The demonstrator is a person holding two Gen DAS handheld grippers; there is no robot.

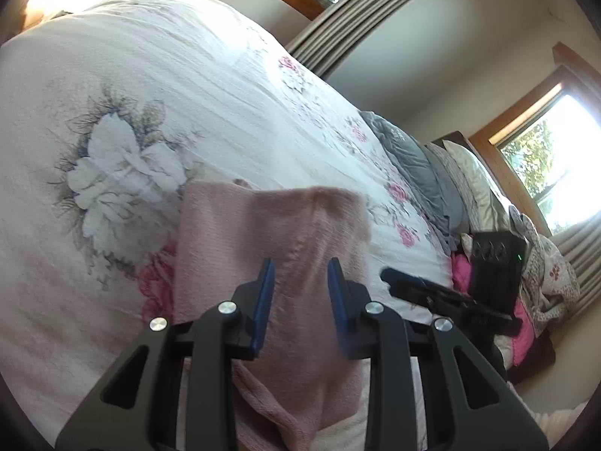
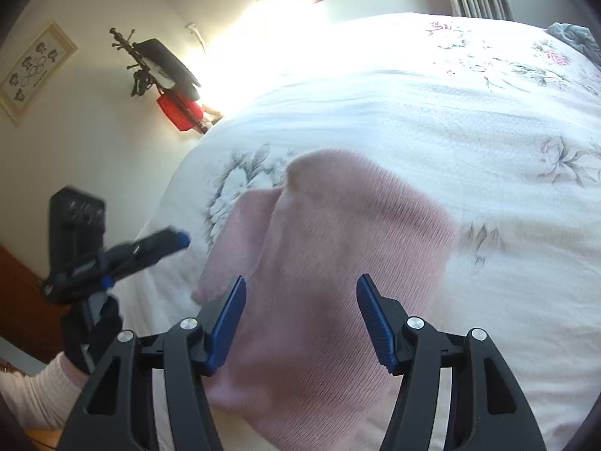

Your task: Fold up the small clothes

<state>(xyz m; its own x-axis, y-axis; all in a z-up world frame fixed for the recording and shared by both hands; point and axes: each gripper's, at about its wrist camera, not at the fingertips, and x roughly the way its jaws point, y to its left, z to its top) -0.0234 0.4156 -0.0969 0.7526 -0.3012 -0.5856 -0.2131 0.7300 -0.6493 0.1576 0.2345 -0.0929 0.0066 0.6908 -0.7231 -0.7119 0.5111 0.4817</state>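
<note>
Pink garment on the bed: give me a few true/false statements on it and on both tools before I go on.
1. The pink garment lies on a floral bedspread. True.
2. The right tool is shut on the garment. False: its jaws stand wide apart, nothing pinched.
3. The left tool is open above the garment. True.
4. The garment is blue denim. False: it is a pink ribbed knit.
5. Pillows are piled at one end of the bed, seen in the left wrist view. True.
6. The garment hangs from a wall hook. False: it rests flat on the bed.
</note>
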